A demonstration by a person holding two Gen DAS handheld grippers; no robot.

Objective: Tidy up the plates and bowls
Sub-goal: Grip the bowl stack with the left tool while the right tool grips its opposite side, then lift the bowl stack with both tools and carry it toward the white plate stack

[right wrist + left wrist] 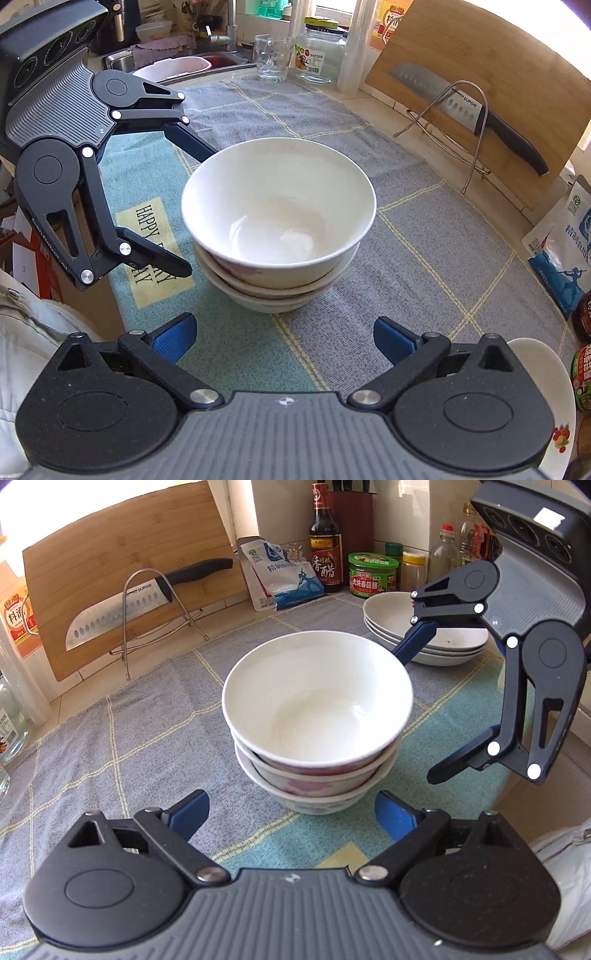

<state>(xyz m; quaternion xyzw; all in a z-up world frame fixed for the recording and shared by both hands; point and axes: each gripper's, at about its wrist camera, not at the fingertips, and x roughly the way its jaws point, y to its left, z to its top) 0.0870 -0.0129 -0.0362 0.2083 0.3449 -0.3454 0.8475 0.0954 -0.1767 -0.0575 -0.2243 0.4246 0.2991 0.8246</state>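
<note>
The top bowl (pixel 317 701) is hiding the insides of the two bowls nested under it, and its rim is covering the tip of one finger of the right tongs (pixel 424 712). At the lower right frame edge, a plate (pixel 554 413) is getting cut off. Behind the wire rack (pixel 155 616), the knife (pixel 122 613) is partly obscured. Bottle labels at far left are blurring beyond reading.

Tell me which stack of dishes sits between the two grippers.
The stack of bowls, deep and standing mid-cloth; the stack of plates is shallow and lies farther back near the jars.
</note>
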